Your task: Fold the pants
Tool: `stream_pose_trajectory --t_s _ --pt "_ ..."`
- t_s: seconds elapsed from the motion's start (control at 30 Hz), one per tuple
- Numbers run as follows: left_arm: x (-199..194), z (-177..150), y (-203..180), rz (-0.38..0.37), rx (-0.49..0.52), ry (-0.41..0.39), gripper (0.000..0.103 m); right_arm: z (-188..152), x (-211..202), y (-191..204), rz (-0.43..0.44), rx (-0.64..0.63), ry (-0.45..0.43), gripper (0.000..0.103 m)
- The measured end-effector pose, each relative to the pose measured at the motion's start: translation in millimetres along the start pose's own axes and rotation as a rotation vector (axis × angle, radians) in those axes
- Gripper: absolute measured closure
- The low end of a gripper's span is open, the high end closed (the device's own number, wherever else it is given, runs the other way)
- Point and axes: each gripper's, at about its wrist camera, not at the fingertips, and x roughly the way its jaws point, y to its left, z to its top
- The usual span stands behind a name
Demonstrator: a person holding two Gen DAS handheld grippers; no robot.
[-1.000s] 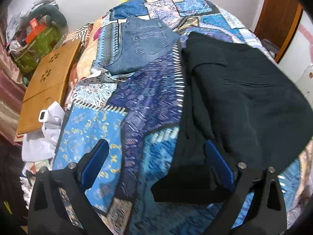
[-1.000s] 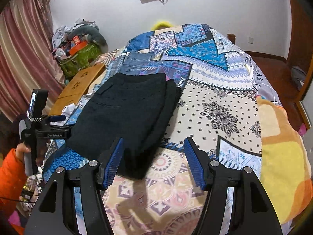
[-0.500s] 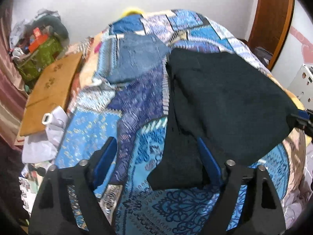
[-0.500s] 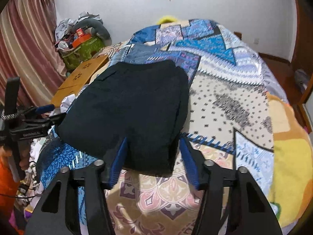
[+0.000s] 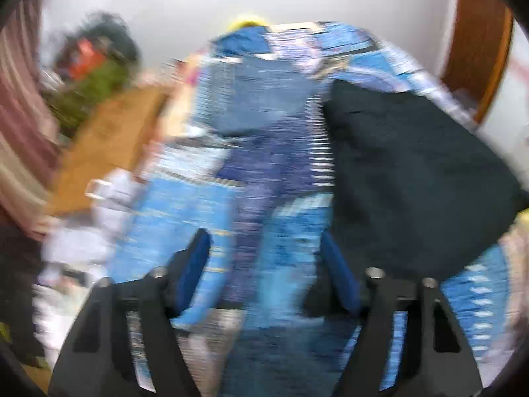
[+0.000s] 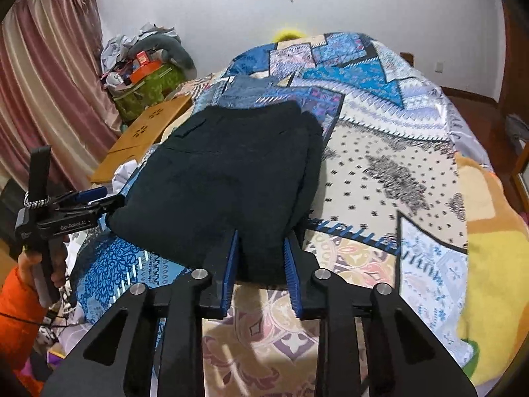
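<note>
Jaws: right gripper point(image 6: 261, 261) is partly closed w/ the near edge of the black pants point(image 6: 228, 178) between its blue pads, but the pads don't look pressed tight, so can't tell if it's truly clamped. Left gripper point(image 5: 267, 271) has its jaws spread wide, nothing between them; left view is heavily blurred. In the right view it sits at the pants' left corner, tips just touching or beside the cloth, can't tell which.

Bed point(image 6: 396, 152) w/ a patchwork blue/white cover fills most of both views. Pants lie folded flat on it, in a rough rectangle, left of centre, near edge towards the grippers. Folded jeans point(image 6: 246, 91) lie just past the pants' far edge. Wooden board point(image 6: 145, 132) leans off the bed's left side. Green bag point(image 6: 148, 89) w/ clutter stands behind it by the curtain point(image 6: 43, 99).
</note>
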Motion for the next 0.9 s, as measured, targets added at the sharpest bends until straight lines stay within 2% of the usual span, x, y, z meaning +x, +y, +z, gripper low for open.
stream_pose_trajectory --t_s 0.03,0.13,0.27,0.43,0.57,0.7,0.8,0.9 --pt "2.8 1.3 3.5 0.025 0.006 0.012 0.04 1.3 -4.2 -0.9 -0.016 -0.004 -0.009 0.083" --pt "4.6 9.7 18.1 -0.062 -0.04 0.026 0.04 10.0 -13.2 -8.0 -0.038 -0.001 -0.023 0.083" --pt "-7.8 34.3 15.3 -0.104 -0.036 -0.038 0.039 29.9 -20.8 -15.6 -0.042 0.003 -0.063 0.083" --pt "-16.3 80.4 -8.7 -0.185 -0.006 -0.103 0.029 57.8 -8.1 -17.6 -0.034 -0.021 -0.09 0.067" --pt "-9.0 113.6 -28.7 -0.229 0.028 -0.124 0.025 73.8 18.8 -19.8 -0.03 -0.048 -0.07 0.065" --pt "11.8 137.4 -41.9 -0.255 0.057 -0.104 0.024 87.8 47.7 -25.6 -0.016 -0.068 -0.023 0.065" --pt "36.1 152.6 -51.9 -0.272 0.073 -0.062 0.024 97.9 65.4 -28.9 -0.023 -0.099 0.003 0.065" --pt "56.2 155.8 -58.1 -0.286 0.085 -0.022 0.024 108.2 86.6 -32.4 -0.021 -0.133 0.041 0.065"
